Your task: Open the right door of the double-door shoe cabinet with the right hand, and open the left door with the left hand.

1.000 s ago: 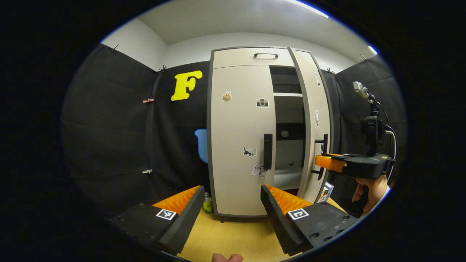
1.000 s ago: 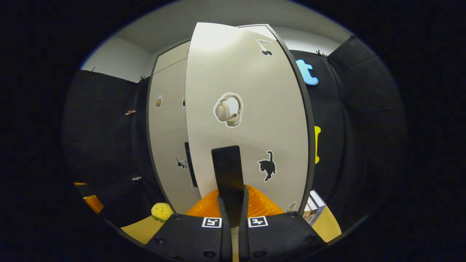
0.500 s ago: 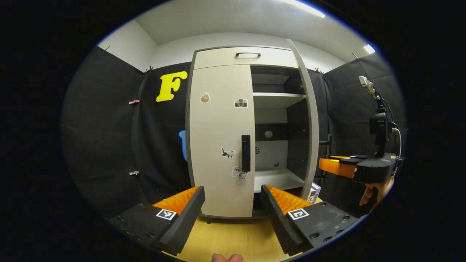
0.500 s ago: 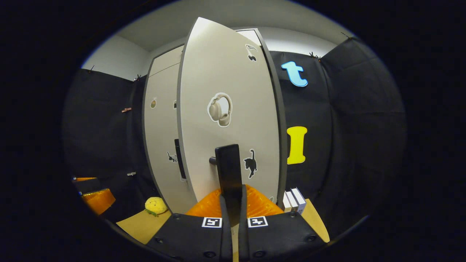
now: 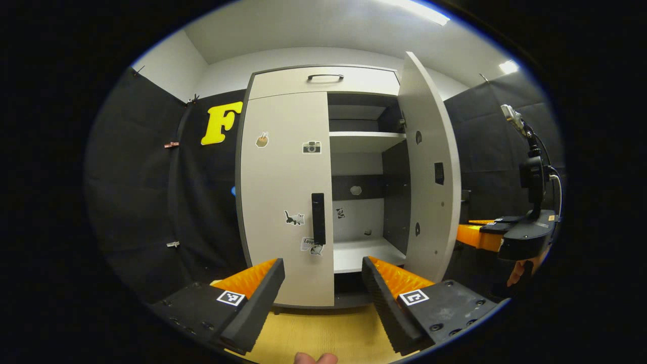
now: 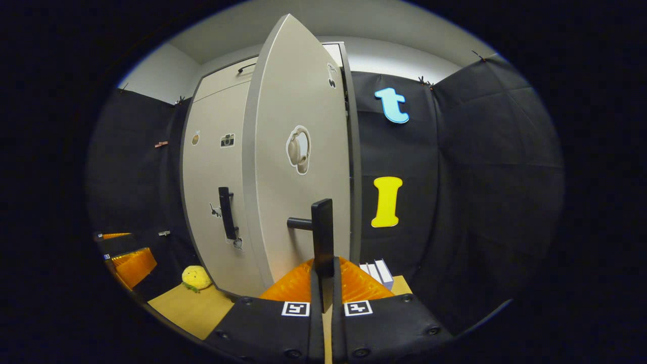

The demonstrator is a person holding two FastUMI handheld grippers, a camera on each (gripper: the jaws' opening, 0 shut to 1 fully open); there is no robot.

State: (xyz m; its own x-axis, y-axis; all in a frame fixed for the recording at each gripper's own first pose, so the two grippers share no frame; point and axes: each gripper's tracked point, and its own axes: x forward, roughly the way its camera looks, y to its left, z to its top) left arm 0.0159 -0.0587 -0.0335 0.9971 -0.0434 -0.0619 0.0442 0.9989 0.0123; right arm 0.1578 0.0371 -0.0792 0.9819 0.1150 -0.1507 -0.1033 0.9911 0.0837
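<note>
The shoe cabinet point(image 5: 323, 187) is taken as landmark; it stands on a yellow wooden worktop point(image 5: 323, 333).

Right door point(image 6: 298, 151): swung wide out from the cabinet front, so that its inner face point(image 5: 429, 167) is seen in the left gripper view. Behind it the right compartment is exposed, with an upper shelf point(image 5: 366, 135) and a lower shelf point(image 5: 361, 253). The black handle of the right door point(image 6: 322, 237) is clamped between the fingers of the right gripper point(image 6: 323, 275), which are pressed together on it. In the left gripper view that gripper point(image 5: 505, 235) is seen to the right of the cabinet, beyond the open door, held by a hand point(image 5: 523, 268).

Left door point(image 5: 285, 192): closed, flush with the cabinet front, its black handle point(image 5: 318, 218) untouched. Stickers are noted on both doors.

Left gripper point(image 5: 323, 293): held in front of the cabinet, apart from it, with the fingers spread wide and nothing between them.

A yellow plush toy point(image 6: 196, 278) lies on the worktop at the left foot of the cabinet. Some books point(image 6: 376, 270) stand at its right foot. A drawer with a handle point(image 5: 325, 77) tops the cabinet.
</note>
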